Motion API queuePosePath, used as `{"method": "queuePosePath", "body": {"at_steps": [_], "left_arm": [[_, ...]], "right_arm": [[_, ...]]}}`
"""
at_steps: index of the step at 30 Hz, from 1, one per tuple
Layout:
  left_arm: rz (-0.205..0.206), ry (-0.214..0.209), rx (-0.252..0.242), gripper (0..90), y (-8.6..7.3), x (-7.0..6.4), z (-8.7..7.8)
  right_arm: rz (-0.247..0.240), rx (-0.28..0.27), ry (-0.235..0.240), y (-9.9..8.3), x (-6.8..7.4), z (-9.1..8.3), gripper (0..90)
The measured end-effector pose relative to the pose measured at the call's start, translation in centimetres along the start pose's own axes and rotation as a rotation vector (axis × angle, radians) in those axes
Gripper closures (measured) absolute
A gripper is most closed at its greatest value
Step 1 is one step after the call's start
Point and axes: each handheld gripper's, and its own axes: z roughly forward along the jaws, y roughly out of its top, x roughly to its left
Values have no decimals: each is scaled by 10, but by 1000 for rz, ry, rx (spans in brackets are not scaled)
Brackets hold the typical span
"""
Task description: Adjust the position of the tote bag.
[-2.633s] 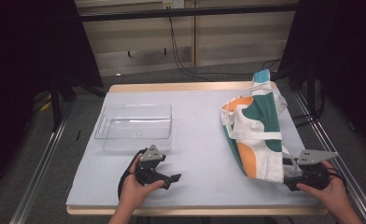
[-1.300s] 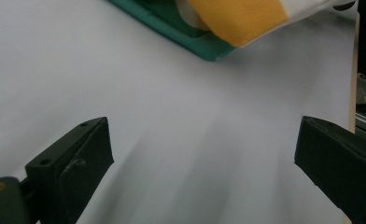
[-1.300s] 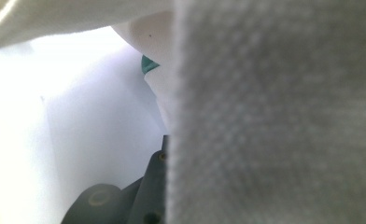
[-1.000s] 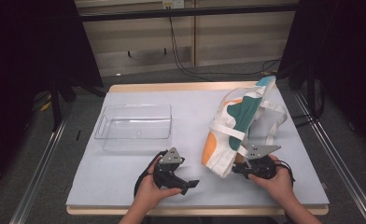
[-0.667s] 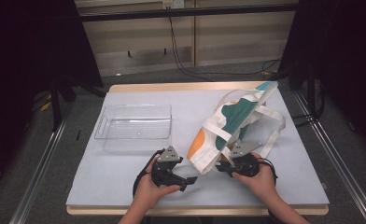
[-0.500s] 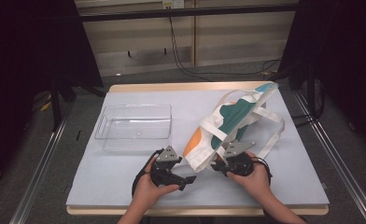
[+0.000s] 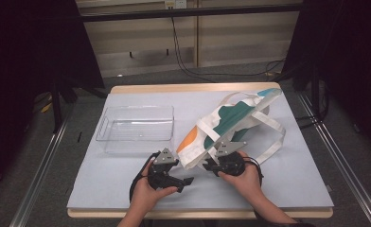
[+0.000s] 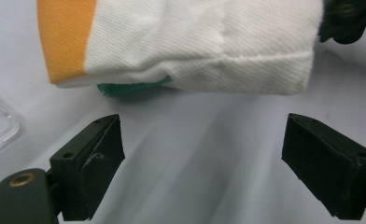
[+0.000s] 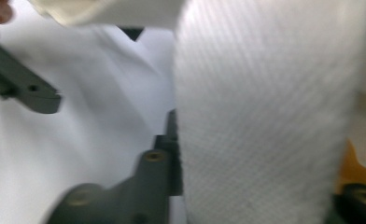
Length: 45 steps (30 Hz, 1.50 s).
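**Bag corner is one slip from flopping back down**

Going left to right. On the far left sits the clear rectangular plastic bin (image 7: 136, 128), empty from what the high view shows, well apart from both hands and not in anyone's way for now. If the bag is meant to go in there, though, it looks bulky for that bin and the long straps will likely spill over the rim.

Next is the left gripper (image 7: 186, 180), low over the pale grey table top (image 7: 103, 184), jaws spread wide with nothing between them. In the left gripper view the white canvas tote bag with orange and teal patches (image 8: 186, 44) hangs just above and ahead of those jaws, not touching. Risk here: if the person closes too early, the jaws get air, or just one thin layer of the folded edge.

Then the right gripper (image 7: 211, 165), clamped on the bag's near edge; its own view shows white fabric pinched between the jaws, though blurry. One pinch is carrying the whole lifted end, so a tug could pull the cloth free.

Farthest right, the white straps (image 7: 273, 137) loop loose across the table and could snag or drag if the bag moves.
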Motion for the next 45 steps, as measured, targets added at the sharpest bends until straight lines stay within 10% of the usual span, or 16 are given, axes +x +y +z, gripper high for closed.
{"method": "queuePosePath", "body": {"at_steps": [3, 13, 38, 45], "left_arm": [[-1, 0, 8, 137, 1, -1, 4], [-18, 4, 8, 154, 3, -2, 11], [-38, 26, -12, 193, 7, 3, 11], [-33, 25, -8, 194, 6, 3, 10]], "right_arm": [[-5, -19, -13, -1, -1, -18, 503], [33, -44, -73, -25, -21, -74, 284], [98, -82, -80, -53, -47, -127, 79], [139, -94, -150, -69, -68, -148, 98]]}}
